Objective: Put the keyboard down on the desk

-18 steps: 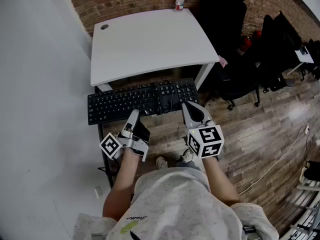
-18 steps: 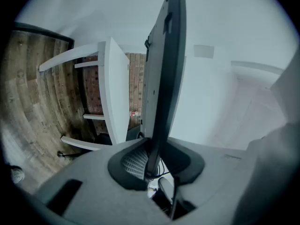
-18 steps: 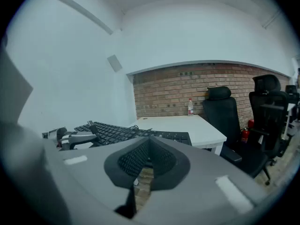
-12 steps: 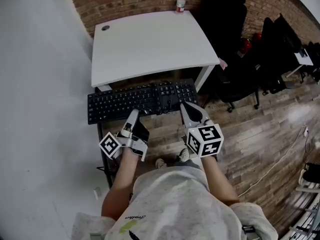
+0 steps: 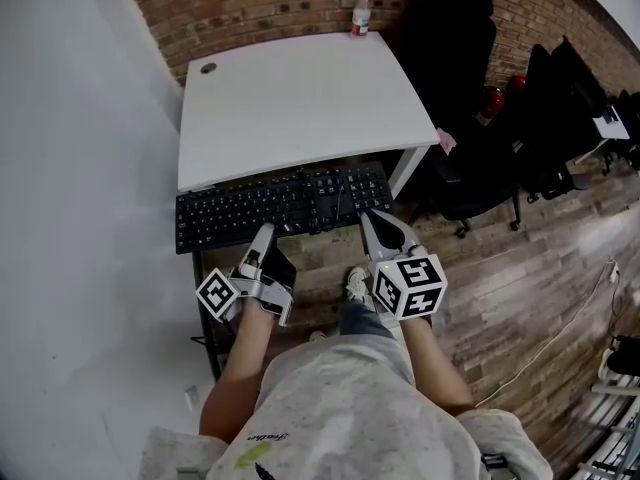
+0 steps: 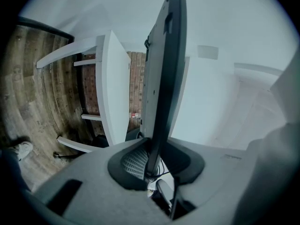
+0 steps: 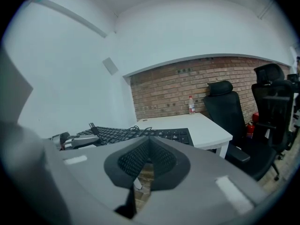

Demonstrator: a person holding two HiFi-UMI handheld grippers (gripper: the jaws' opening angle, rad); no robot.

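A black keyboard [image 5: 270, 208] hangs level in the air just in front of the white desk [image 5: 300, 98], a coiled cable [image 5: 335, 196] lying on its keys. My left gripper [image 5: 268, 232] is shut on the keyboard's near edge. In the left gripper view the keyboard [image 6: 161, 78] runs edge-on out of the left gripper [image 6: 152, 156], whose pads pinch it. My right gripper [image 5: 372, 216] is shut, its tips at the keyboard's near right edge. In the right gripper view the right gripper [image 7: 149, 142] has nothing between its pads, and the keyboard [image 7: 140, 134] lies just beyond.
A plastic bottle [image 5: 360, 13] stands at the desk's far edge by the brick wall. A round cable hole [image 5: 208, 67] marks the far left corner. Black office chairs [image 5: 455, 38] stand to the right on the wood floor. A white wall runs along the left.
The keyboard has drifted slightly nearer the desk's front edge. A shoe has stepped forward beneath the grippers. Both grippers keep their hold and pose.
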